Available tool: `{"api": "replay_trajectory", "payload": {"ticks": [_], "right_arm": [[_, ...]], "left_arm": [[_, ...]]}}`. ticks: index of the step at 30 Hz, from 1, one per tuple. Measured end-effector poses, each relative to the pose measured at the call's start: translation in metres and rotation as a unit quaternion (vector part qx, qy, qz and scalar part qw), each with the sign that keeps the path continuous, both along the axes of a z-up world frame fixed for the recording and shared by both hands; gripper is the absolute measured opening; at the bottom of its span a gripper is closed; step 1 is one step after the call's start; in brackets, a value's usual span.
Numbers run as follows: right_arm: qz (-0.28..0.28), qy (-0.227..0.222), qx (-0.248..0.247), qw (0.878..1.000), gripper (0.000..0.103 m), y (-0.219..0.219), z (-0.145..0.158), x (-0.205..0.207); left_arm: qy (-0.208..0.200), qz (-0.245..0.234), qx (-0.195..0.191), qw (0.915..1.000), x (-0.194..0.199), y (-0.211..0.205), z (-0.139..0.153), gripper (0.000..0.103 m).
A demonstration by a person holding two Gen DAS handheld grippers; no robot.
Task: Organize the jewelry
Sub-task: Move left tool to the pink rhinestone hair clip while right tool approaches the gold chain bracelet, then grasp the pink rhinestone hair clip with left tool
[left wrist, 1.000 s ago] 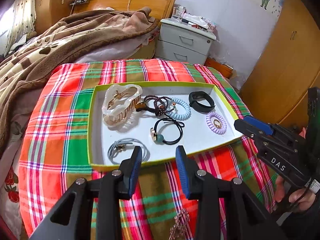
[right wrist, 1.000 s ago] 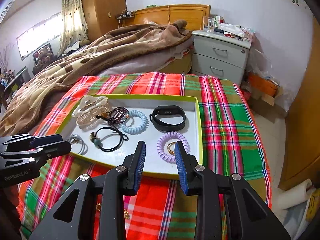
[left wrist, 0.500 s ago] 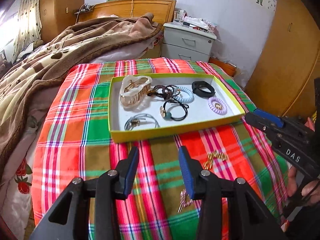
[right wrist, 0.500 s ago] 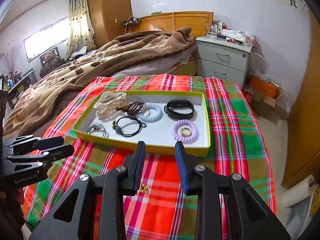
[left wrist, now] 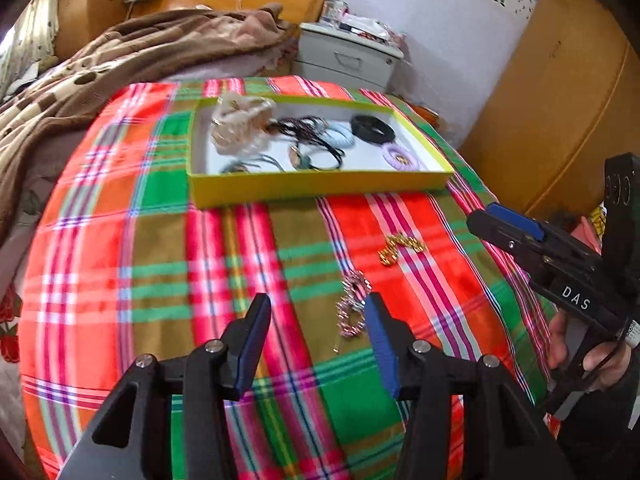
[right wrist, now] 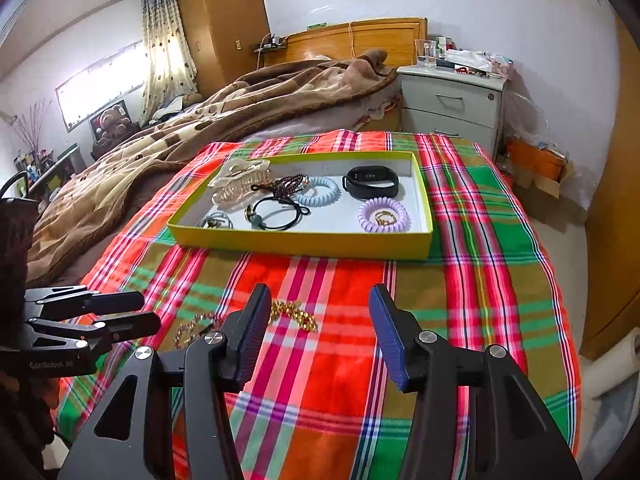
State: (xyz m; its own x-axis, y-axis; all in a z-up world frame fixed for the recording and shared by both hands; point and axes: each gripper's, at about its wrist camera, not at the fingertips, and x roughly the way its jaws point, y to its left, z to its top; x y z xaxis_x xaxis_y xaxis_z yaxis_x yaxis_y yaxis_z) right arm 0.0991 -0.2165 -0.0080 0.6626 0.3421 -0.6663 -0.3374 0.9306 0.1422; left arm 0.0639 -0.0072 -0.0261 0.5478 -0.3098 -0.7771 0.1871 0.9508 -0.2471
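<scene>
1. Opening wide, the left claw [left wrist: 316,322] and right claw [right wrist: 318,320] hold nothing.
2. The gold chain [right wrist: 294,314] and pink chain [left wrist: 352,306] lie loose on the plaid cloth [right wrist: 460,300], short of the yellow-green tray [right wrist: 304,242].
3. Both look light, limp, slippery; pinch a bunched part.
4. The pink chain's long axis runs roughly toward the tray.

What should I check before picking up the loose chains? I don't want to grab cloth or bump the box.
1. Left gripper empty, jaws opening: ok.
2. Right gripper empty, jaws opening: ok.
3. Pink chain between the left fingers: not ok, it lies beside the right finger.
4. Gold chain lined up with the right gripper: not ok, it lies by its left finger.
5. Yellow box clear of both grippers: ok.
6. Chains tangled in the plaid cloth: cannot tell.
</scene>
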Motion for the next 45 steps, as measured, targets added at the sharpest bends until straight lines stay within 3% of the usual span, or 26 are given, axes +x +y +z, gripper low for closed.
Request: {"api": "replay_trajectory", "payload": {"ticks": [12,26,32,35,38,40,45], "right_arm": [[-0.021,-0.015,0.029,0.999,0.052,-0.027,-0.001,-0.020],[-0.033,-0.010,0.037,0.999,0.052,-0.041,-0.004,-0.030],[-0.033,-0.007,0.030,0.999,0.052,-0.038,-0.005,-0.030],[-0.034,-0.003,0.024,0.999,0.052,-0.036,-0.007,-0.028],[-0.035,0.002,0.019,0.999,0.052,-0.034,-0.009,-0.025],[-0.035,0.005,0.016,0.999,0.052,-0.032,-0.010,-0.024],[-0.025,0.009,0.003,1.000,0.052,-0.024,-0.009,-0.019]], "left_arm": [[0.017,-0.031,0.046,0.9983,0.004,-0.034,-0.018,0.052],[-0.002,-0.040,0.117,0.9923,0.011,-0.054,-0.021,0.052],[-0.006,-0.035,0.124,0.9917,0.014,-0.055,-0.021,0.054],[-0.006,-0.034,0.114,0.9929,0.014,-0.051,-0.021,0.051],[-0.006,-0.036,0.106,0.9937,0.013,-0.048,-0.020,0.040],[-0.006,-0.035,0.100,0.9943,0.013,-0.045,-0.020,0.028],[-0.003,-0.030,0.081,0.9962,0.013,-0.034,-0.020,0.027]]}}
